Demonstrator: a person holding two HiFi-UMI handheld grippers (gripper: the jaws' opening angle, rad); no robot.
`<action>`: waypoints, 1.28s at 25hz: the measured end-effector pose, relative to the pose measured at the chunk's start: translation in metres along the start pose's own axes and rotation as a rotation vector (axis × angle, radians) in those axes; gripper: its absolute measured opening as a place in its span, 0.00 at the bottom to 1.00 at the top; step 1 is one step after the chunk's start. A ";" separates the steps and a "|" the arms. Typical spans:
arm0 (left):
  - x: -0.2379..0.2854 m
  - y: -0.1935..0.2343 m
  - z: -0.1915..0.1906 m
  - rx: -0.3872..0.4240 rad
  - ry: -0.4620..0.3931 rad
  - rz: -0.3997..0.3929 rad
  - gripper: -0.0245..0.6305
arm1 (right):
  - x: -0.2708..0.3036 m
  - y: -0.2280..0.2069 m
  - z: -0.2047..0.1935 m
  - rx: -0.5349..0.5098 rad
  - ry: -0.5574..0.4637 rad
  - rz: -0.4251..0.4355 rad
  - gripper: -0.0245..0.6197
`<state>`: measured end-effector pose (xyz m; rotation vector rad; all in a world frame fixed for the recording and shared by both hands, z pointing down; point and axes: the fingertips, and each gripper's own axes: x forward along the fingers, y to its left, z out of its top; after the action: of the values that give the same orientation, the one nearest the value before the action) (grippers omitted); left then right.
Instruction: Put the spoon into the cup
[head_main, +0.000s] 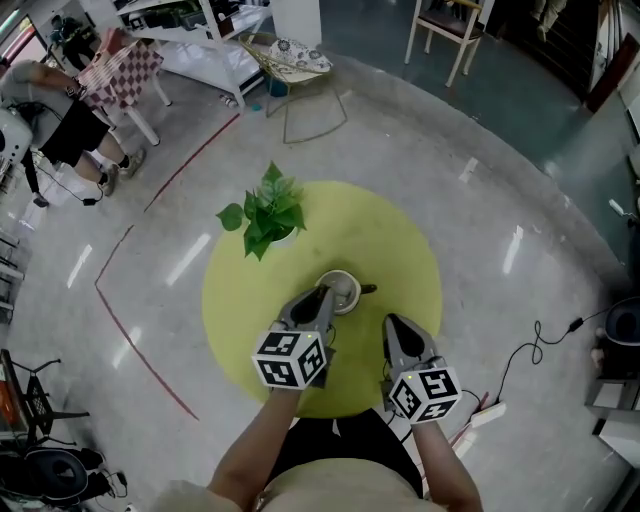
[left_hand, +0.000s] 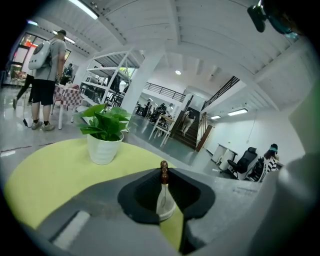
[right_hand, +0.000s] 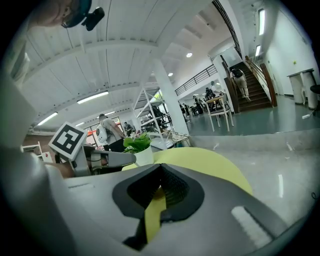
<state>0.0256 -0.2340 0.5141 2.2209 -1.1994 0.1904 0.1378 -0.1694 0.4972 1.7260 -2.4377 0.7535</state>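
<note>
Item: spoon (left_hand: 163, 195). We hold it pinched in our left gripper (left_hand: 163, 170), at the cup's (head_main: 347, 282) near rim.
Axis: near vertical, brown end up, pale end down.
Right gripper (right_hand: 160, 169): closed, empty.
Risk: an off-centre descent clips the rim, tipping the cup or twisting the spoon loose.

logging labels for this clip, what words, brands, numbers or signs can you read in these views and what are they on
No text can be read in any view.
marker cubes: black-and-white square codes only, no letters or numbers.
red shop front, far back in the left gripper view: any lettering is too small and blurred to read.
cup and white plant pot: no print shows.
</note>
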 end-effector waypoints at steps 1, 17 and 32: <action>0.001 0.001 -0.002 -0.004 0.003 0.003 0.10 | 0.001 -0.001 -0.001 0.001 0.004 0.004 0.04; 0.014 0.013 -0.013 -0.065 0.028 0.019 0.10 | 0.018 -0.008 -0.004 0.004 0.047 0.035 0.04; 0.020 0.035 -0.012 -0.002 0.043 0.059 0.13 | 0.028 -0.007 -0.010 0.010 0.065 0.042 0.04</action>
<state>0.0113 -0.2561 0.5473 2.1705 -1.2417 0.2588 0.1318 -0.1911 0.5174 1.6313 -2.4384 0.8140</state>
